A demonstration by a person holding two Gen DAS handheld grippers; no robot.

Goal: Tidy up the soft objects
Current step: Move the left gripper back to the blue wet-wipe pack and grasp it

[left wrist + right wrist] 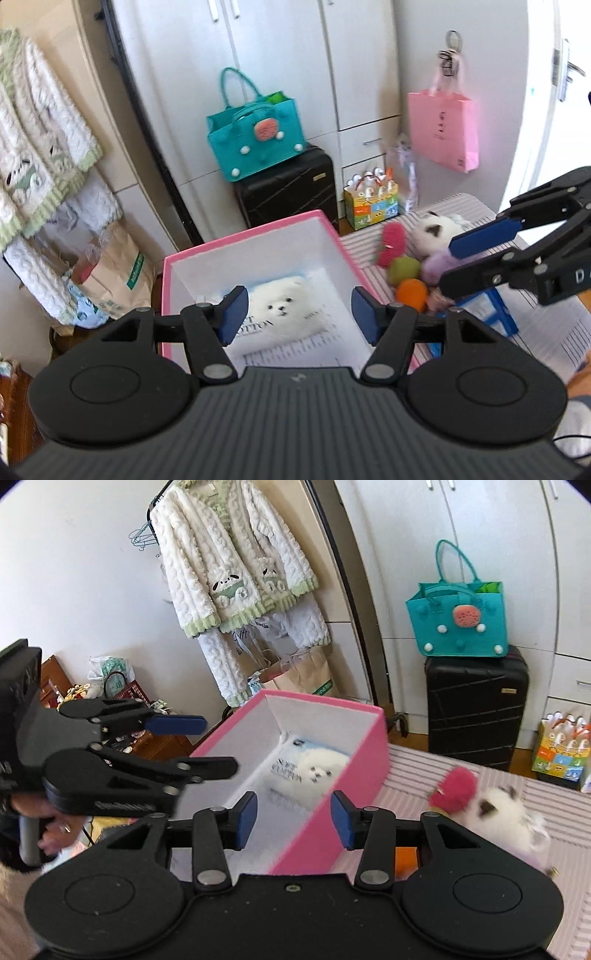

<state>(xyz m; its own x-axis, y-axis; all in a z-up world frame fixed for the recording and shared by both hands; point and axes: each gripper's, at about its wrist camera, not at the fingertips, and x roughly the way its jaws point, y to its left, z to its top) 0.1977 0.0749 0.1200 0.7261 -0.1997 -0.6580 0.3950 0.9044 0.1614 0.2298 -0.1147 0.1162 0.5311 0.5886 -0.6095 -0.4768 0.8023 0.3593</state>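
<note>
A pink box (192, 254) with white inner walls stands on the striped table; it also shows in the right wrist view (354, 760). A white fluffy plush (284, 306) lies inside it, also seen in the right wrist view (321, 768). My left gripper (295, 317) is open and empty above the box. My right gripper (293, 819) is open and empty over the box's near wall; it shows in the left wrist view (461, 266) above the toy pile. To the right of the box lie a white cat plush (437, 232), a red plush (391, 243), a green ball (404, 269), an orange ball (412, 291) and a purple plush (437, 267).
A teal felt bag (255, 136) sits on a black suitcase (288, 188) by the white wardrobe. A pink paper bag (443, 129) hangs on the wall. A colourful carton (371, 205) stands behind the table. Fluffy pyjamas (229, 576) hang on a rack at the left.
</note>
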